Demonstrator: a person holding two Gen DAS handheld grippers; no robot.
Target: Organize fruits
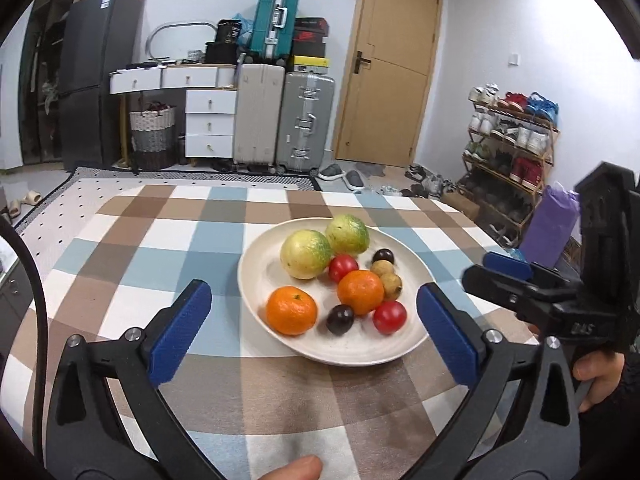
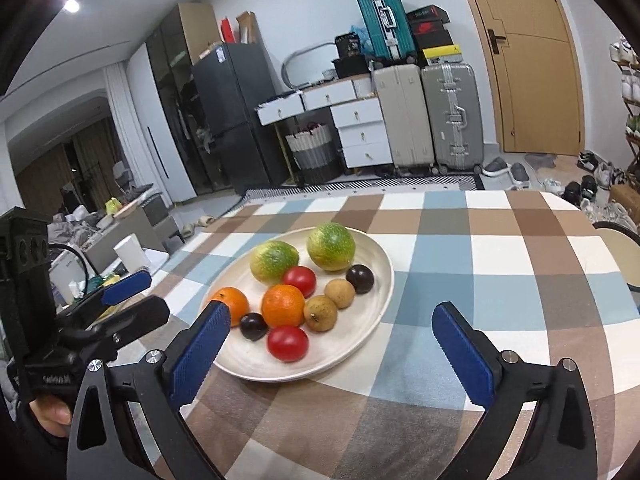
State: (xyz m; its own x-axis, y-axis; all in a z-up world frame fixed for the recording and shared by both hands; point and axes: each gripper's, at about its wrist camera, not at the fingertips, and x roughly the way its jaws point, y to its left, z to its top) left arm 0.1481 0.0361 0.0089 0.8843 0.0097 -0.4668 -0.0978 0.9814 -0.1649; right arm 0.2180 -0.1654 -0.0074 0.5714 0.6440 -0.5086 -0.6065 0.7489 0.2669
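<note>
I look along both grippers at a cream plate (image 1: 256, 276) sitting on a checked tablecloth (image 1: 168, 240). All the fruit lies on it: two large green-yellow fruits (image 1: 306, 254) at the far side, two oranges (image 1: 291, 310), two red tomatoes (image 1: 389, 317), two dark plums (image 1: 340, 319) and two small brown longans (image 1: 390, 286) packed close, several touching.

My left gripper (image 1: 314, 316) hovers in front of the plate's near rim, jaws spread wide, holding nothing. My right gripper (image 2: 332, 338) does the same from the other side, jaws spread and empty.

I judge the step to be choosing and reaching for a first fruit. To do it well, I would take an outlying piece, such as the near orange, so the fingers do not nudge its neighbours, and close gently on soft skin.

The fruits are nearly round, with no clear long axis. The near orange shows its stem dimple facing up.
</note>
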